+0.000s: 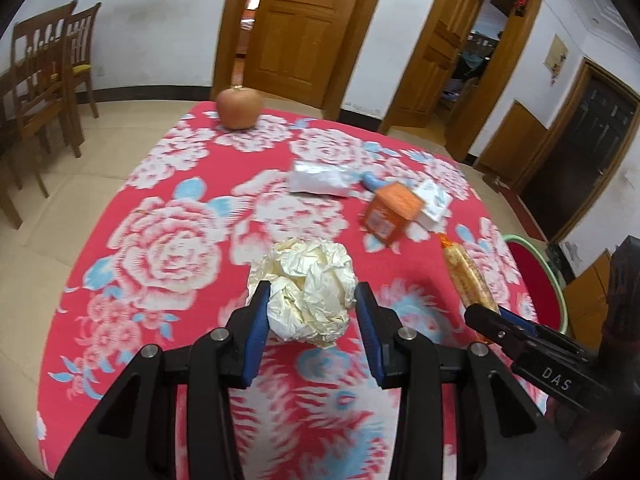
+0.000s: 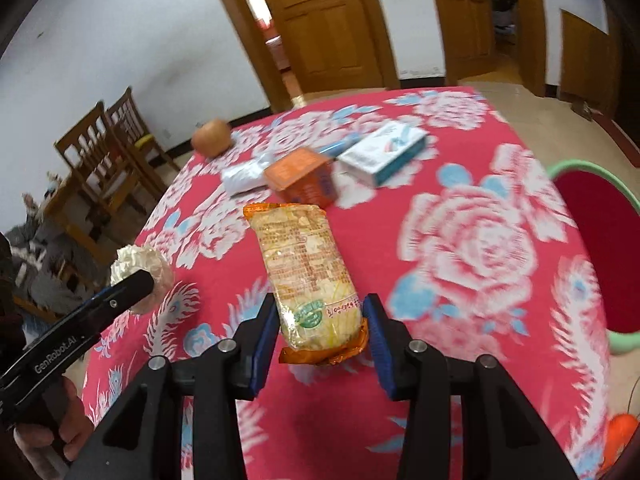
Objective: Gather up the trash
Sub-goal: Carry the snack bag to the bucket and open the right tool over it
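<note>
- Under both tongs spreads the worktop [image 1: 168, 248], draped in a soft red cloth printed with big white roses and blue leaves; it is the largest thing in view and carries everything else.
- Off to the right of the right tongs [image 2: 320, 320], past the worktop's edge, stands a round basin [image 2: 576, 168] with a pale green rim and a red inside; I judge it the likely place for the trash, and what shows of it looks empty.
- Pinched between the pads of the right tongs is a snack wrapper [image 2: 308, 272], a long, glossy, crinkly plastic pack, yellow with orange sealed ends, gripped near its close end and pointing away.
- Clamped in the left tongs [image 1: 308, 308] is a paper ball [image 1: 308, 280], cream-coloured, crumpled into a rough, creased lump, seemingly lifted off the cloth.
- Beyond both tongs, well apart from them, lie an orange carton [image 2: 304, 180] with crisp box edges, a white-and-teal flat box [image 2: 384, 152], and a white shiny packet [image 1: 320, 178].
- Farthest ahead sits a smooth, round apple [image 1: 239, 108].
- As I judge it, two pieces are picked up but none dropped yet; the cartons and packet may remain to collect.
</note>
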`<action>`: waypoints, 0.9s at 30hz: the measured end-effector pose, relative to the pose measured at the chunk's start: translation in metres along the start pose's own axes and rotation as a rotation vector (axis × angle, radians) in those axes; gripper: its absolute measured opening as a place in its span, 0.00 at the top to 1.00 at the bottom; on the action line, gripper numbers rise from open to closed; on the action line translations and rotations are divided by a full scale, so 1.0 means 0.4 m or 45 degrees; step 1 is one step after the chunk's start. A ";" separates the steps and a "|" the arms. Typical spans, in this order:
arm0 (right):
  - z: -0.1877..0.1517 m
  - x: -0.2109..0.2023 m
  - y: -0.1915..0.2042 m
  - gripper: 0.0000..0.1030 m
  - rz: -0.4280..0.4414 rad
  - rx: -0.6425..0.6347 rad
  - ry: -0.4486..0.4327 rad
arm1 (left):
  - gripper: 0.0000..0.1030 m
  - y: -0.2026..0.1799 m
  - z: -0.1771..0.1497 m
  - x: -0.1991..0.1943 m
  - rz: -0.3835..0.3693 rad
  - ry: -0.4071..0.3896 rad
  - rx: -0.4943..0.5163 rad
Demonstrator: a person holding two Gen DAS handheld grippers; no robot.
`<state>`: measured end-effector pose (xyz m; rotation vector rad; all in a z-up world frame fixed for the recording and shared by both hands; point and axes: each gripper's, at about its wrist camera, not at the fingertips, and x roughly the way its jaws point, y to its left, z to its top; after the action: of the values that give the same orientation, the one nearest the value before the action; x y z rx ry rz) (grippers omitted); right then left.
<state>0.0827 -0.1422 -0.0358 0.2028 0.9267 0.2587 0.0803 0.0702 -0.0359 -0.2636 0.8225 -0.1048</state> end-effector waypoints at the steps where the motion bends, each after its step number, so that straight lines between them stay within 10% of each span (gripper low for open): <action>1: -0.003 -0.013 -0.012 0.56 -0.006 0.013 -0.012 | 0.60 -0.013 -0.001 0.001 -0.011 0.002 0.009; 27: -0.043 -0.211 -0.463 0.56 -0.257 0.490 -0.239 | 0.60 -0.406 0.017 0.092 -0.283 0.131 0.313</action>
<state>0.0449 -0.3429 -0.0342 0.4768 0.7965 -0.1272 0.1118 -0.0921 -0.0134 -0.1168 0.8713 -0.4279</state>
